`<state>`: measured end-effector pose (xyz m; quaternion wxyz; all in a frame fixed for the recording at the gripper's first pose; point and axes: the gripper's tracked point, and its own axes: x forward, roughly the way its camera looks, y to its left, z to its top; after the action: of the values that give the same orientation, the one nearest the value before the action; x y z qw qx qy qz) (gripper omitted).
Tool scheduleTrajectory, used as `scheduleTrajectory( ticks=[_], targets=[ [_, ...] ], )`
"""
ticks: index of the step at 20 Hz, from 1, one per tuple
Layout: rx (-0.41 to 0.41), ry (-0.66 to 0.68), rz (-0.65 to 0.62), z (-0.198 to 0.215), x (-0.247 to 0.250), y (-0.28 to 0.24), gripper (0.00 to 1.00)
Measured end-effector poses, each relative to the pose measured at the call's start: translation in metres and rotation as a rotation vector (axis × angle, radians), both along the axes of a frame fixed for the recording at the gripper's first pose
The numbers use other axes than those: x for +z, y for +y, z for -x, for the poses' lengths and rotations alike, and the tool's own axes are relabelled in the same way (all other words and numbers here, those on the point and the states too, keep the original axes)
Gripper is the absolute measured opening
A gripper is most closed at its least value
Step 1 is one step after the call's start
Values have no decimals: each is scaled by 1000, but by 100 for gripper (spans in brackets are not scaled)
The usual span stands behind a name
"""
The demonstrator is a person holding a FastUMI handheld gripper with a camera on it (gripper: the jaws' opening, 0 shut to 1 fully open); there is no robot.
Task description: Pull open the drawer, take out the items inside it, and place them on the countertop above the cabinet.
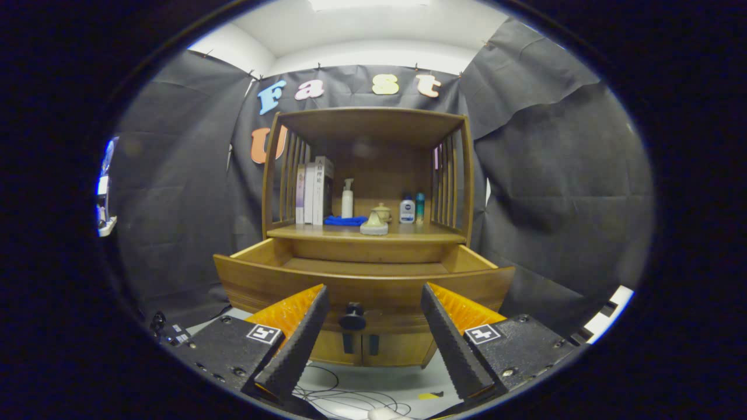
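Note:
A wooden cabinet stands ahead with its drawer (362, 283) pulled out toward me. The dark round knob (352, 318) on the drawer front sits just beyond my fingers, in line with the gap between them. My gripper (376, 382) is open and holds nothing. The drawer's inside shows bare wood; its front part is hidden behind the drawer front. On the countertop (408, 234) above the drawer rest a blue cloth (345, 220), a white pump bottle (347, 199), a cream lidded pot (374, 224), a small teapot (383, 211) and two small bottles (407, 211).
Books (315, 189) stand upright at the countertop's left, against slatted side rails. Two lower doors with dark handles (360, 344) sit beneath the drawer. Cables (344, 396) lie on the pale floor under my fingers. Black cloth walls surround the cabinet.

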<state>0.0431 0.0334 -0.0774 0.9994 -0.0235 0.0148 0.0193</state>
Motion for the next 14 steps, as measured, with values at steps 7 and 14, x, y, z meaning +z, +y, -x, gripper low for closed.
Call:
scheduleTrajectory(
  ticks=[7, 14],
  targets=[
    [-25, 97, -56, -65, -53, 13, 99],
    [-41, 125, -44, -107, -77, 18, 100]
  ],
)
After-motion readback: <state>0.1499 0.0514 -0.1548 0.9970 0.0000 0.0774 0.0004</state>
